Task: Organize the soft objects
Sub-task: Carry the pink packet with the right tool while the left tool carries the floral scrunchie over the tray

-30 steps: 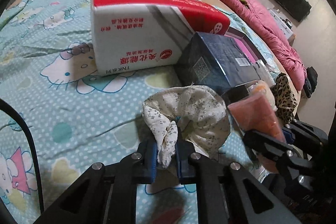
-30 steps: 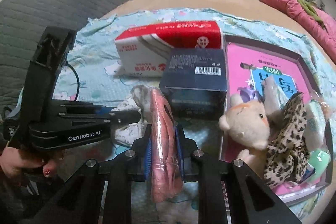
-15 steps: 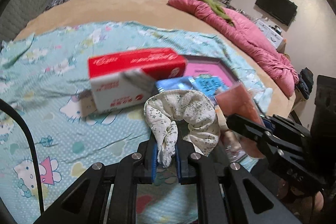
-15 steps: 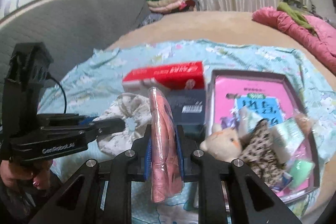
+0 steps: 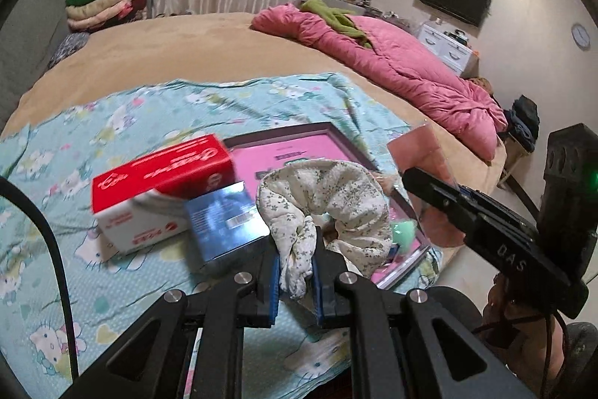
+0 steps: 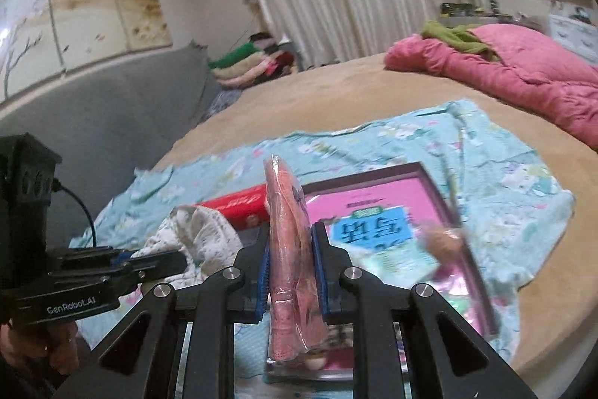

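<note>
Basically, left wrist view: left gripper is clamped on 1 bunched section of the floral scrunchie, blue pads nearly together with only cloth between them. Grip sits at the lower edge so the rest of the ring stands up and forward from the jaws, clear of the bedsheet; the ring's flat face is toward the camera, its wider span runs roughly left-right, and a short tail hangs below the pads. Behind it: red-white carton, dark blue box, pink tray with soft items partly hidden. My read is that it is lifted this way for carrying to the tray. Right gripper enters from the right, carrying something pink.

Right wrist view: right gripper is closed tight on the bagged pink cloth, pads pressing its 2 flat sides. Pinched at mid-length, the pack stands edge-on to the camera, long axis near vertical, top tipped slightly left, bottom hanging below the jaws. It is in the air over the near end of the tray. Left gripper with the scrunchie sits just beside it, on the left.
</note>
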